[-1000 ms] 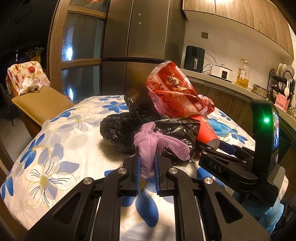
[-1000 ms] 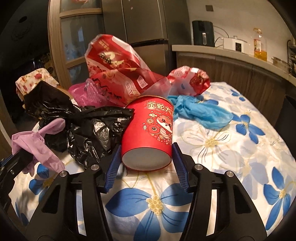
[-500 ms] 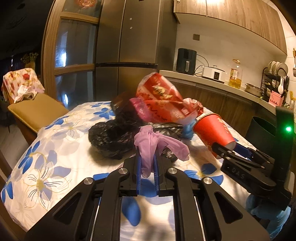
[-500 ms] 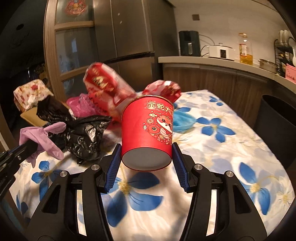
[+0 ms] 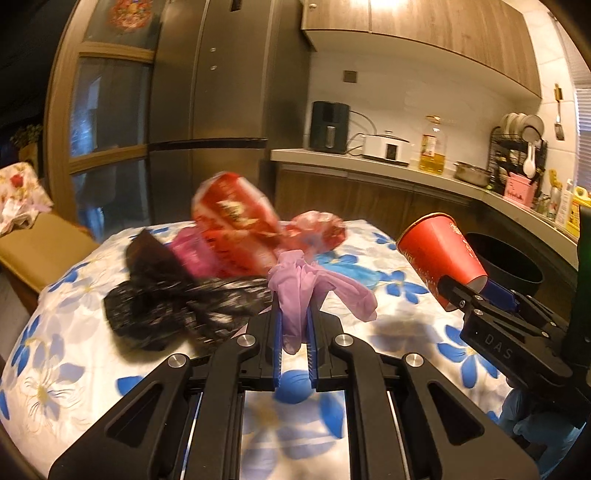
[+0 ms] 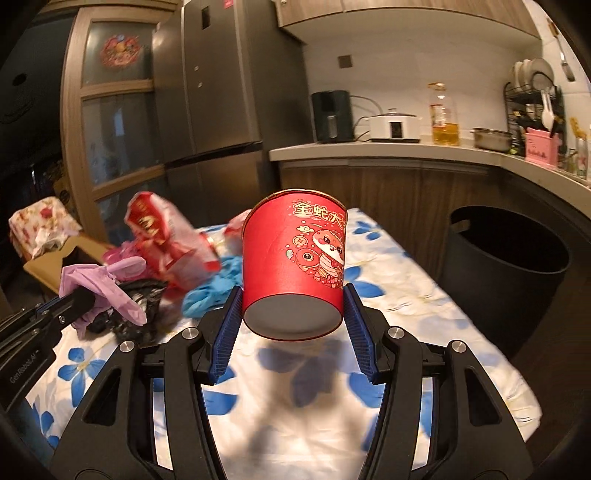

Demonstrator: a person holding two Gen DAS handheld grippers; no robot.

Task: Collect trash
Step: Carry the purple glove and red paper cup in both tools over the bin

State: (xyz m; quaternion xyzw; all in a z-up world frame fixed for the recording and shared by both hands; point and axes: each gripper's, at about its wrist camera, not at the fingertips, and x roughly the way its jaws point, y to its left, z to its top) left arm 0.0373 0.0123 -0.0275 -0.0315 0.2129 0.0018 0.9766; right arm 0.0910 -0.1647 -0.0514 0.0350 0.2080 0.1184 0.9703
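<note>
Red and printed, the tapered paper cup [image 6: 295, 273] sat clenched base-first in the right claw [image 6: 293, 328], lifted off the flowered worktop [image 6: 388, 266] near its right edge, probably bound for the black bin [image 6: 509, 273]. The left claw [image 5: 293, 332] pinched a limp lilac rubber glove [image 5: 314, 284].

Warm, dim indoor light, brightest on the white wall [image 5: 388, 96] under the upper cabinets [image 5: 443, 33]. Left side goes near black. Strong fisheye bend w/ dark vignette at corners. Motion blur smears the red bag [image 5: 236, 225] & black bag [image 5: 177, 306]. Soft shadow on the tablecloth [image 6: 424, 295] below the cup [image 6: 295, 266].
</note>
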